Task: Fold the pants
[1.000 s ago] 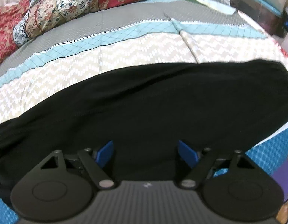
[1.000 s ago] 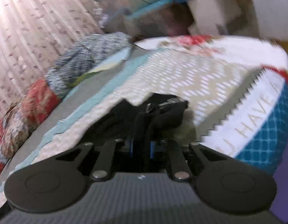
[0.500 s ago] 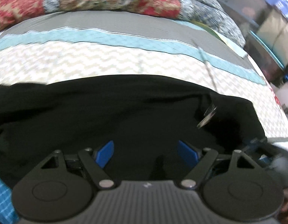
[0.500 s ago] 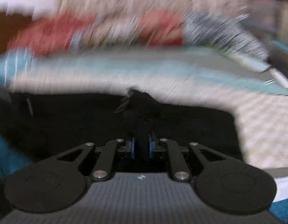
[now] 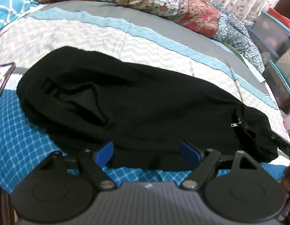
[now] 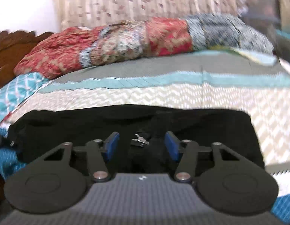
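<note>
Patchwork bedspread underneath, rolled floral quilt along its far edge. Black pants spread across bedspread middle, zipper pull showing. Left gripper at pants' near hem, jaws apart, empty. Right gripper over pants, jaws apart, straddling zipper pull.

The pants are plain black, on a bedspread of cream zigzag with aqua and grey bands and a blue tiled edge. The quilt is red, cream and blue floral patchwork; finger pads are blue.
</note>
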Demonstrator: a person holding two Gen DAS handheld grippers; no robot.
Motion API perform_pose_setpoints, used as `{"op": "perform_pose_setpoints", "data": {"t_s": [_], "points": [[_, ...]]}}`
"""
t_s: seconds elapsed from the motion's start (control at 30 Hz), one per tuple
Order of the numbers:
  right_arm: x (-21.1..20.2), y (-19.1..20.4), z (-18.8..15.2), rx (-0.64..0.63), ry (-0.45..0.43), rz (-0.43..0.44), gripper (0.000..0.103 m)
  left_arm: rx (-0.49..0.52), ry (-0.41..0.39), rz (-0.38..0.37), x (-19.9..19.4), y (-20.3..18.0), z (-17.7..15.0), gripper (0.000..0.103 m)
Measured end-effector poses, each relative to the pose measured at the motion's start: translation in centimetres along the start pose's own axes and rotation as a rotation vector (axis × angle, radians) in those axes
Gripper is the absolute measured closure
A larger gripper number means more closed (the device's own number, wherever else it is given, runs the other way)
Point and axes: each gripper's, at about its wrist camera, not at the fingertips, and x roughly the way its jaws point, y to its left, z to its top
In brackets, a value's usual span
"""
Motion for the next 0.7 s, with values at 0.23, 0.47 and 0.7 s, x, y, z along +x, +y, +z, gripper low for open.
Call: {"op": "perform_pose_setpoints", "data": {"t_s": [0.23, 0.47, 0.7], "points": [[4.2, 1.0, -2.4, 0.054, 0.165, -0.077, 0.06, -0.034, -0.038, 0.017, -2.0, 2.3, -0.6, 0.022], [0.7, 4.9, 0.1, 0.024, 0.048, -0.048, 0.059, -0.265, -0.129, 0.066, -4.8, 10.1, -0.5, 0.005], [7.0, 13.3, 0.5, 0.087, 0.218, 0.247, 0.069, -0.483, -0.163, -0.016, -2.5, 14.8, 0.5, 0.0]]}}
